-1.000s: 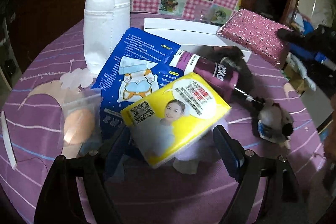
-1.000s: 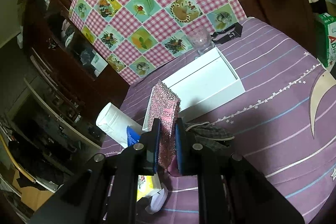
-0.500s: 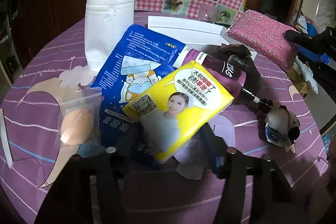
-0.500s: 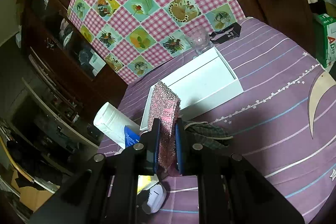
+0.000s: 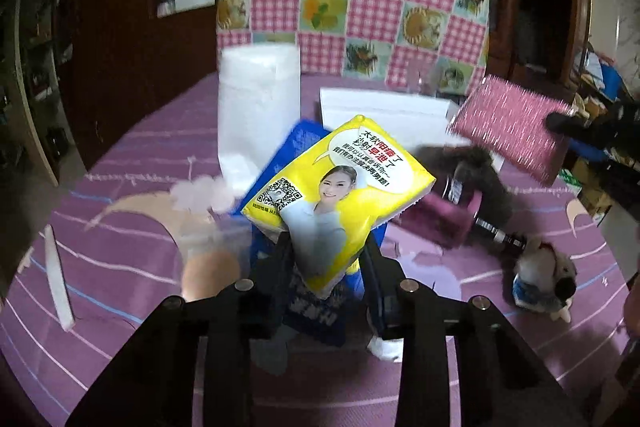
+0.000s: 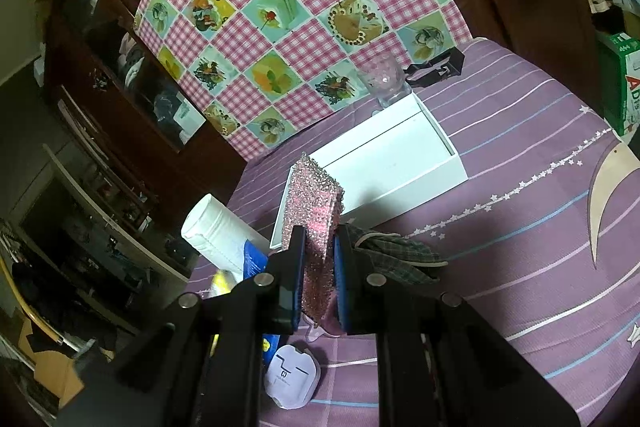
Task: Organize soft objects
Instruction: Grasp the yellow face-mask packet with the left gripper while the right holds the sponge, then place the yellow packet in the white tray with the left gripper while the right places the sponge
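Observation:
My left gripper (image 5: 326, 257) is shut on a yellow tissue pack (image 5: 340, 183) and holds it lifted above the purple tablecloth (image 5: 132, 163). My right gripper (image 6: 320, 279) is shut on a pink glittery sponge (image 6: 316, 203) that stands on edge above the table; the sponge also shows in the left wrist view (image 5: 512, 127). An open white box (image 6: 396, 163) lies behind the sponge, and its near wall shows in the left wrist view (image 5: 380, 107).
A white paper roll (image 5: 258, 115), a blue packet (image 5: 296, 143), a dark bottle (image 5: 480, 223), a small plush toy (image 5: 544, 275), a bagged beige puff (image 5: 212, 267) and a dark cloth (image 6: 392, 255) lie on the table. A glass (image 6: 384, 79) stands behind the box.
My left gripper has shut on the yellow tissue pack and lifted it off the pile. My right gripper still holds the pink sponge, nearly unmoved.

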Demonstrator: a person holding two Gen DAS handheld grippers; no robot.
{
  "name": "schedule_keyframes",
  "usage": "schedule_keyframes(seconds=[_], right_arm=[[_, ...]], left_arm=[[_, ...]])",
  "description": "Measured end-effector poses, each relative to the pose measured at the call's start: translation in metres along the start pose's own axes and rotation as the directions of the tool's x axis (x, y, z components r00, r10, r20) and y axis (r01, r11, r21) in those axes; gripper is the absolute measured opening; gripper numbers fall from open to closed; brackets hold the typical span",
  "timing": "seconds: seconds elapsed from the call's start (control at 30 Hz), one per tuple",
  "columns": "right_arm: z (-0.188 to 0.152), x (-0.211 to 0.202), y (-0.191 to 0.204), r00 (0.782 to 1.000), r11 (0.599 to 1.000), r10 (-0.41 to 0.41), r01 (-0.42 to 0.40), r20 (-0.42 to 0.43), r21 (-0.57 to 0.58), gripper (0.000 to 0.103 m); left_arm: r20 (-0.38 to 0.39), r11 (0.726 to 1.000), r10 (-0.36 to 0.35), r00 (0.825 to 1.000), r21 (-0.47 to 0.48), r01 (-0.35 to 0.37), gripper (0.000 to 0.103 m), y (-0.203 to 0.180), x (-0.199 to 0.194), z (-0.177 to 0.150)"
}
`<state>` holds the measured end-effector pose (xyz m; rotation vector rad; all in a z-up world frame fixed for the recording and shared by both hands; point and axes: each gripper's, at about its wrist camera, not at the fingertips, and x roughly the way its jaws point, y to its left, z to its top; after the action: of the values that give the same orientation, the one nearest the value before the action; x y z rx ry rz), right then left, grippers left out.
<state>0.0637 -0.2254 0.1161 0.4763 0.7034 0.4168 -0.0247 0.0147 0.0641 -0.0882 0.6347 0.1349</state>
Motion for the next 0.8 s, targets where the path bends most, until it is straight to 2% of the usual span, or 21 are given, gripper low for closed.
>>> schedule_keyframes(seconds=[0.13,0.23,0.4,0.57,0.63,0.8], right_arm=[[0.002,0.002,0.001,1.000,1.000,-0.001,0.001,0.005,0.017,0.015],[0.017,0.001,-0.003,1.000,0.998,-0.003,0.001,0.027,0.067,0.015],[0.048,0.002,-0.011,0.999,0.991,-0.014,0.009,0.044,0.132,0.015],[0.069,0.023,-0.022,0.998,0.975,-0.041,0.031,0.039,0.222,0.015],[0.075,0.037,-0.026,0.999,0.968,-0.040,0.030,0.034,0.249,0.015],[0.086,0.083,-0.036,0.997,0.960,-0.081,0.080,-0.005,0.267,0.015]], left_arm=[[0.031,1.000,0.007,0.999,0.005,-0.008,0.032,0.002,-0.012,0.016],[0.044,1.000,0.002,0.999,-0.002,-0.002,0.032,0.004,-0.014,0.034],[0.041,0.998,-0.058,0.997,0.002,0.058,0.032,0.000,-0.005,0.070],[0.023,0.994,-0.104,0.994,0.019,0.103,0.032,-0.017,0.029,0.104],[0.003,0.995,-0.100,0.995,0.029,0.100,0.032,-0.025,0.047,0.114],[-0.057,0.991,-0.128,0.990,-0.048,0.126,0.032,-0.034,0.101,0.136]])
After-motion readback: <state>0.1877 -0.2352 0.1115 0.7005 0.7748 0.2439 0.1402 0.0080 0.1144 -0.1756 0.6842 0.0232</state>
